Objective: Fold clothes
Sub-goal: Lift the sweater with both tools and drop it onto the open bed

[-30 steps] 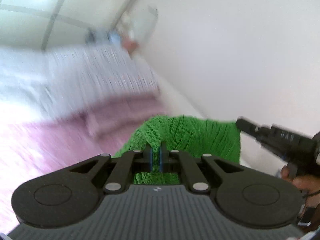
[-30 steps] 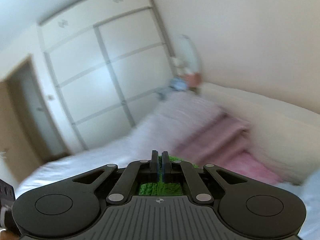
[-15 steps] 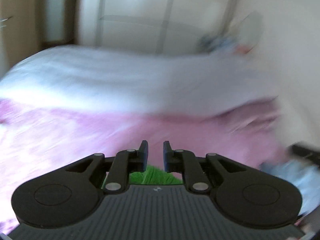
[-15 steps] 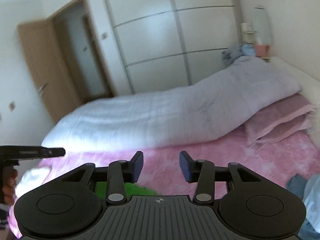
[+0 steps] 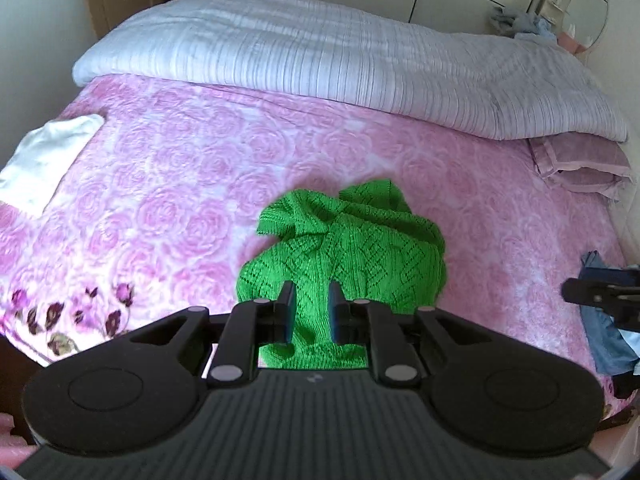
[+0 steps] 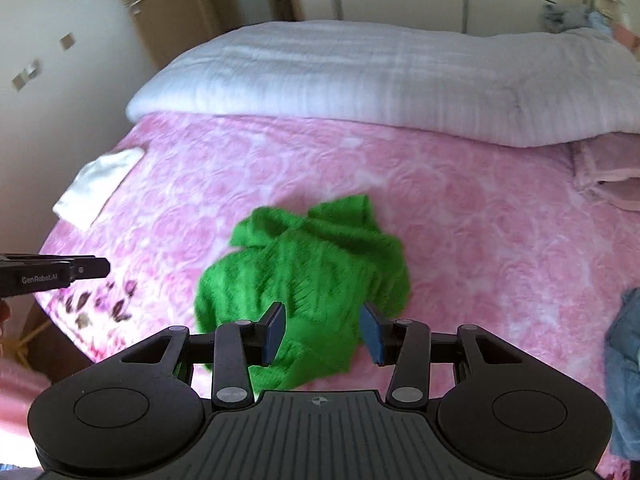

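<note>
A bright green knitted sweater [image 5: 352, 248] lies crumpled in a heap on the pink rose-patterned bedspread [image 5: 180, 168]. My left gripper [image 5: 311, 312] hangs above its near edge. Its jaws are opening, a narrow gap shows between them, and the pads press on nothing. My right gripper [image 6: 324, 332] stands wide open over the same sweater [image 6: 312, 264], with knit visible beneath the gap but not touched. The left gripper [image 6: 52, 274] shows at the left edge of the right wrist view, and the right gripper [image 5: 600, 296] at the right edge of the left wrist view.
A folded white cloth [image 5: 44, 160] lies at the bed's left edge. A rolled pale striped quilt [image 5: 340, 52] runs along the far side, with a pink pillow [image 5: 580, 164] under its right end. Blue garments [image 6: 624, 360] sit at the right. Wardrobe doors and a wooden door stand behind.
Both grippers were shut on the green sweater and pointed up at the room. They have swung down toward the bed and opened, and the sweater now lies loose on the bedspread.
</note>
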`<state>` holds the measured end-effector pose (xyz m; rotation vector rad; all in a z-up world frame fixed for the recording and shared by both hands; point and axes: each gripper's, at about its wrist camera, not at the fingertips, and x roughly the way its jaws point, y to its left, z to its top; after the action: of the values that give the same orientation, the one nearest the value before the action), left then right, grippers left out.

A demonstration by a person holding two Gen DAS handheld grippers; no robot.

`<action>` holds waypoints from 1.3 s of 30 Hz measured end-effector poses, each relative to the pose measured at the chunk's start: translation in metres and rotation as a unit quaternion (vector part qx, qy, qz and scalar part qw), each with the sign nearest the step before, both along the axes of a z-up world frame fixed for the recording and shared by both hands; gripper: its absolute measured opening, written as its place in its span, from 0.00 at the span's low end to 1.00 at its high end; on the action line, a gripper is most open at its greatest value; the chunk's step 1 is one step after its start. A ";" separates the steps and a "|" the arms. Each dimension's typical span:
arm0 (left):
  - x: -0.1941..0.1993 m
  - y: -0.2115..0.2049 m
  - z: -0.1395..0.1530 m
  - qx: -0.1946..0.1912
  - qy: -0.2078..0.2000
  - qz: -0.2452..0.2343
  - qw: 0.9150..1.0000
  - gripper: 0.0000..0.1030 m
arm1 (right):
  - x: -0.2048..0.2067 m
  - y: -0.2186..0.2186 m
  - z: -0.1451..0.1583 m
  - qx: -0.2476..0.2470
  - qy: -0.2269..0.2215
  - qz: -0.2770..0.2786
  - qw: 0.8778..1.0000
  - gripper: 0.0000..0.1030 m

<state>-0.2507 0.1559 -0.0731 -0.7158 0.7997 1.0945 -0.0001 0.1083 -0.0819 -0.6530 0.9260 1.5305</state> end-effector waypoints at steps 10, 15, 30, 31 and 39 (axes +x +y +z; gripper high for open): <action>0.040 -0.076 -0.005 0.028 0.026 0.013 0.999 0.25 | -0.006 -0.073 -0.007 -0.004 -0.024 0.059 0.998 0.44; 0.053 -0.120 -0.005 0.032 0.035 0.025 0.999 0.25 | 0.005 -0.114 -0.015 -0.022 -0.025 0.073 0.997 0.44; 0.073 -0.190 0.000 0.044 0.059 0.028 0.997 0.27 | 0.014 -0.174 -0.012 -0.014 -0.020 0.104 0.994 0.44; 0.074 -0.191 0.000 0.045 0.060 0.029 0.997 0.27 | 0.014 -0.175 -0.011 -0.013 -0.020 0.106 0.994 0.44; 0.069 -0.189 -0.001 0.045 0.056 0.032 0.997 0.28 | 0.013 -0.173 -0.009 -0.008 -0.021 0.107 0.994 0.44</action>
<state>-0.1814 -0.0328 -0.0744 -0.6122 0.8205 1.2300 0.0128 -0.0652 -0.0908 -0.8140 0.8587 1.6927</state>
